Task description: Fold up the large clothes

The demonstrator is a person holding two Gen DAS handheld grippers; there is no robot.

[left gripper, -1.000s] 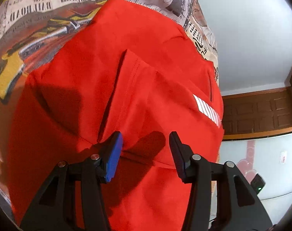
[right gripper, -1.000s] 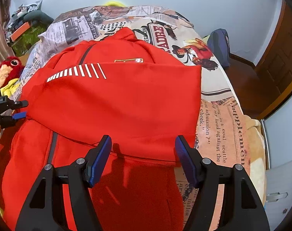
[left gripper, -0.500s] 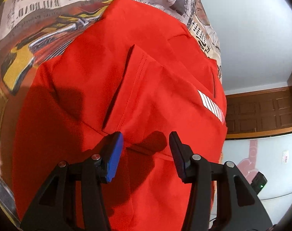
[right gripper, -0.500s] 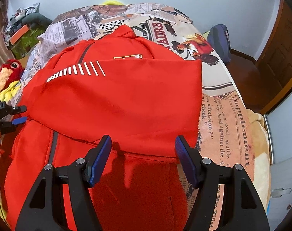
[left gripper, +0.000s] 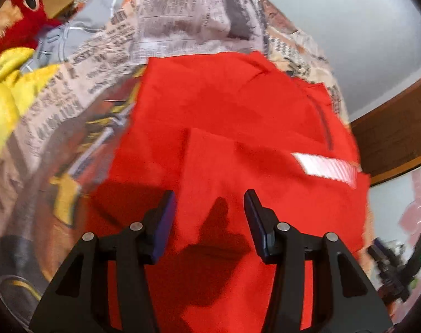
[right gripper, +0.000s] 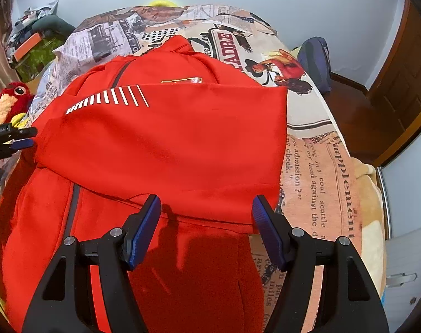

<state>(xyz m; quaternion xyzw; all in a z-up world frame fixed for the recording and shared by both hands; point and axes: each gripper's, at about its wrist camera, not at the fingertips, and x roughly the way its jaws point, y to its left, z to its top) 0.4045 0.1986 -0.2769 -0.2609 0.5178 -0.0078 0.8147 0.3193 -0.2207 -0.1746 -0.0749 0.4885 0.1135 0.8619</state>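
Right gripper [right gripper: 206,229] spread wide, empty, above red jacket [right gripper: 166,144] on bed [right gripper: 327,172]. Left gripper [left gripper: 209,222] likewise parted, empty. Sleeve [right gripper: 182,138] folded across chest; lower half unfolded, likely next.

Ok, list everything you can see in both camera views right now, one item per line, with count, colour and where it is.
jacket: one, red with white stripes and a dark zip, spread on the bed, a sleeve folded across its front
bedspread: one, newspaper print in beige and grey, under the jacket
plush toy: one, red with a yellow part, at the bed's left edge
yellow cloth: one, beside the plush toy
bag: one, dark blue, on the floor at the bed's far right
clutter pile: grey, orange and green, far left corner
door: brown wood, right side
left gripper: one, black with blue pads, open over the jacket
right gripper: one, black with blue pads, open over the folded sleeve's edge
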